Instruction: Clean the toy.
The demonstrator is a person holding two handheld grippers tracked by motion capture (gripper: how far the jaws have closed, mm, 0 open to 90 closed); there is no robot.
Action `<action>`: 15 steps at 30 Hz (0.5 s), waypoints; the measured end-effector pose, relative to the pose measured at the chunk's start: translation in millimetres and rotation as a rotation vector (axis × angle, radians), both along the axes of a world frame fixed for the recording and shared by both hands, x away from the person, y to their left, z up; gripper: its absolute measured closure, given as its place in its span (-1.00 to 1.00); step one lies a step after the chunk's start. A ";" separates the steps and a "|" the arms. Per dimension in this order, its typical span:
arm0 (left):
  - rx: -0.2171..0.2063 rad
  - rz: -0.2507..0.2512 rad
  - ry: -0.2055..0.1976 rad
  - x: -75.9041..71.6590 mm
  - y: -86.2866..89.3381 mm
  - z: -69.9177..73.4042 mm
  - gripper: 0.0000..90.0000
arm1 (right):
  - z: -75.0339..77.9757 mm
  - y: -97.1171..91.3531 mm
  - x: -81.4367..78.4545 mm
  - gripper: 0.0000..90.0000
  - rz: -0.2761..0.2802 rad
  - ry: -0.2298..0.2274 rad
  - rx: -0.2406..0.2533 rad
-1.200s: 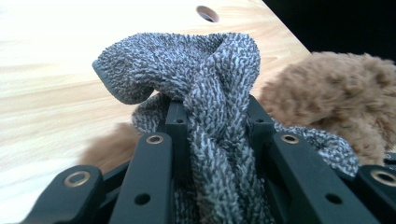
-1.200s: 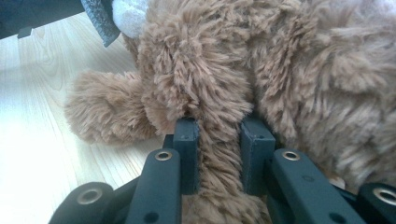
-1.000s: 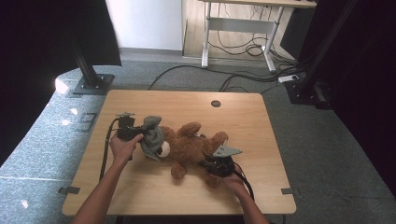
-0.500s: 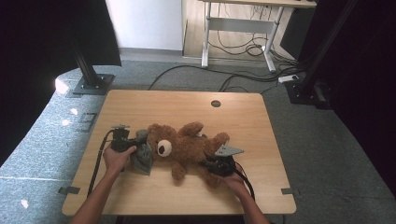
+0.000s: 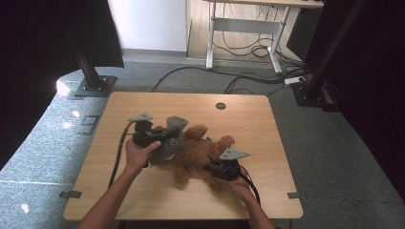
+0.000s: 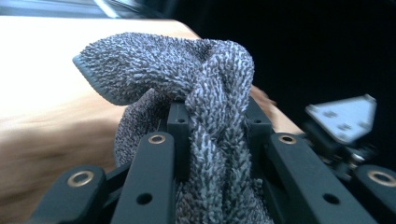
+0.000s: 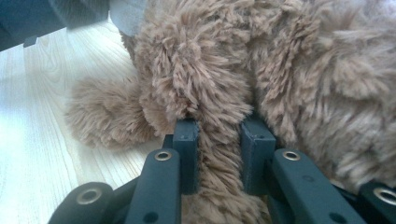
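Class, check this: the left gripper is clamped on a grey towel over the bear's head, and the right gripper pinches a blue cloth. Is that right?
Not quite. The right gripper pinches the brown teddy bear, as the right gripper view shows. The left gripper is indeed clamped on the grey towel.

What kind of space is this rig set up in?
Probably a lab or data-collection room, not a home. A light wooden table stands on grey carpet between black metal stands on floor plates, loose black cables trail across the floor, and a white-framed desk stands behind.
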State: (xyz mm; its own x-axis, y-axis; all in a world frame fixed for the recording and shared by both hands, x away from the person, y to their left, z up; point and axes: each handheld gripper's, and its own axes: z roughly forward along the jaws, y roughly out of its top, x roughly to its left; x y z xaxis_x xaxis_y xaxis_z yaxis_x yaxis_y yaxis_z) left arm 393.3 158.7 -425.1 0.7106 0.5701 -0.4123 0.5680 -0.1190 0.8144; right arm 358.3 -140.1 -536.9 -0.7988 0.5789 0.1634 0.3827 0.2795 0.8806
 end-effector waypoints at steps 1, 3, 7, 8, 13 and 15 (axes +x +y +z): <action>0.005 -0.029 0.006 -2.7 -11.6 -3.2 0.57 | -0.1 -0.2 0.2 0.60 0.001 0.001 0.002; 0.014 -0.076 0.017 -6.3 -31.3 -9.8 0.57 | -0.2 -0.4 0.5 0.60 0.001 0.001 0.003; 0.069 -0.119 0.031 -8.6 -70.8 -26.6 0.57 | 0.1 -0.1 -0.3 0.59 -0.004 0.003 0.001; 0.093 -0.122 0.029 -9.0 -79.4 -31.1 0.57 | 0.1 -0.2 -0.2 0.59 -0.004 0.000 0.000; 0.164 -0.089 -0.008 -7.7 -87.4 -41.5 0.57 | -0.6 -0.7 0.7 0.59 -0.009 0.005 0.001; 0.151 -0.079 0.005 -4.5 -79.5 -41.4 0.58 | -0.4 -0.6 0.6 0.59 -0.008 0.005 0.001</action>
